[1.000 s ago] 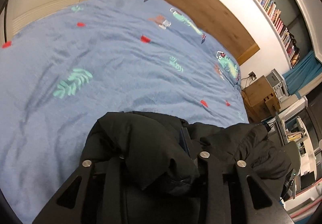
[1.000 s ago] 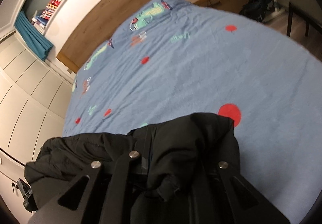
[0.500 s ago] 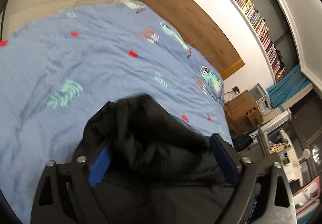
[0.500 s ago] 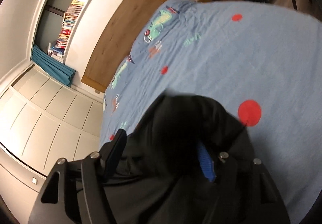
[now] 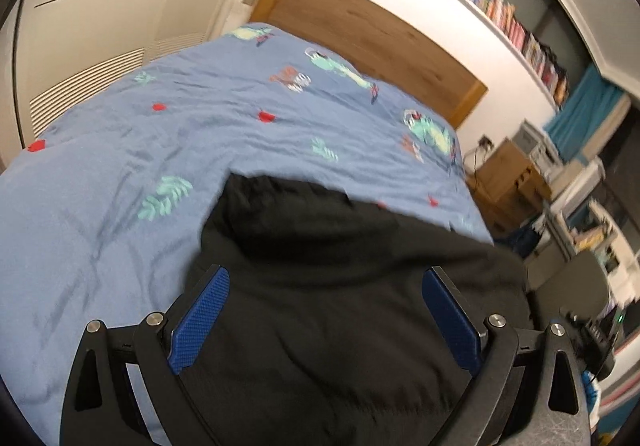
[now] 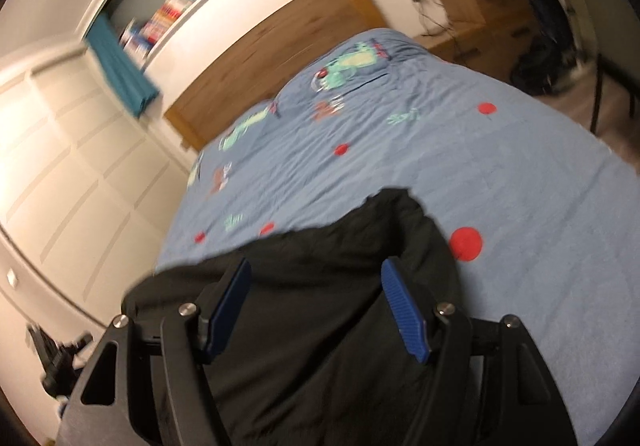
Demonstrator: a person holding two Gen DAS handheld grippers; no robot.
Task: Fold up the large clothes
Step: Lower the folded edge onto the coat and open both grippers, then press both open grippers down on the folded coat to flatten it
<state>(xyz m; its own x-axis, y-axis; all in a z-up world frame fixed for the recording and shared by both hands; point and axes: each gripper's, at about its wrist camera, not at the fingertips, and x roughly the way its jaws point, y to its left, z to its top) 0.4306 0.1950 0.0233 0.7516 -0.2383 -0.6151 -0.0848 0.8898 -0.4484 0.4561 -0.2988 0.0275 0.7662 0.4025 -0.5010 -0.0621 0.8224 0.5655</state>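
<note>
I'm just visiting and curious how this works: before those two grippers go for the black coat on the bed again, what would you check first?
1. Left gripper open: ok, blue pads wide apart and clear of the cloth.
2. Right gripper open: ok, pads apart, nothing pinched.
3. Black coat released and lying on the blue bedspread: ok, it rests below both grippers.
4. Coat folded neatly, edges lined up: cannot tell, the near part is hidden behind the grippers and the pictures are blurred.
5. Bedspread beyond the coat free for the next fold: ok, only its printed pattern shows there.
6. Coat fully on the bed at the near edge: cannot tell.
</note>
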